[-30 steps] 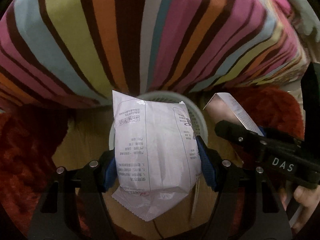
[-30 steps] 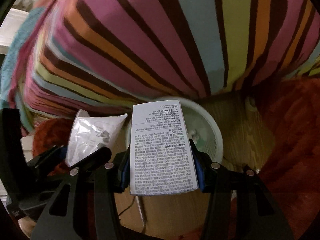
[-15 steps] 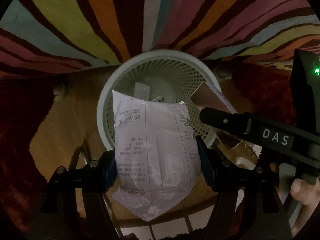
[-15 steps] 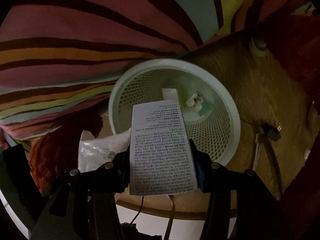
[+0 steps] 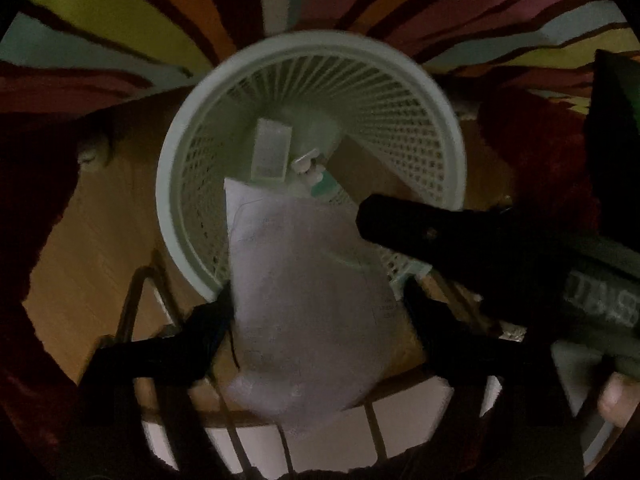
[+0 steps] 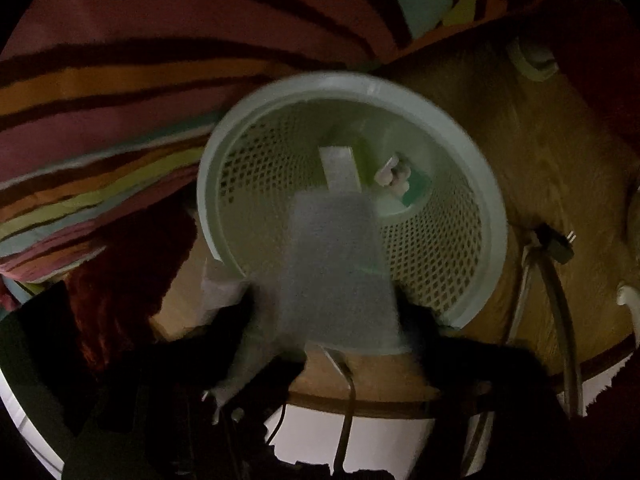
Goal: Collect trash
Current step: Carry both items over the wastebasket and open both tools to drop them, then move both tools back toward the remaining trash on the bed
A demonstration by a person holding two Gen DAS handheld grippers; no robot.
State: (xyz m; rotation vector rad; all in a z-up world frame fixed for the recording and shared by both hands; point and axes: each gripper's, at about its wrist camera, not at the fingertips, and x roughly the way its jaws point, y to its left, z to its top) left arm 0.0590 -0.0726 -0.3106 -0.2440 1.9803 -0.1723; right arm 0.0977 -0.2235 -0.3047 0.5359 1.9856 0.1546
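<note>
- Left gripper [image 5: 316, 312]: jaws are opening; the white pouch [image 5: 308, 304] is sitting between them, long axis pointing away toward the basket.
- Right gripper [image 6: 332, 312]: jaws are opening; the blurred printed leaflet [image 6: 336, 268] is lying lengthwise between them.
- Mesh wastebasket [image 5: 440, 92] is standing on the wooden floor [image 5: 92, 240] beyond both.

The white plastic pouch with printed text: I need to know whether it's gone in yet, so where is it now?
In the left wrist view the white plastic pouch sits centre frame between the opening left gripper fingers, over the near rim of the pale green mesh wastebasket.
</note>
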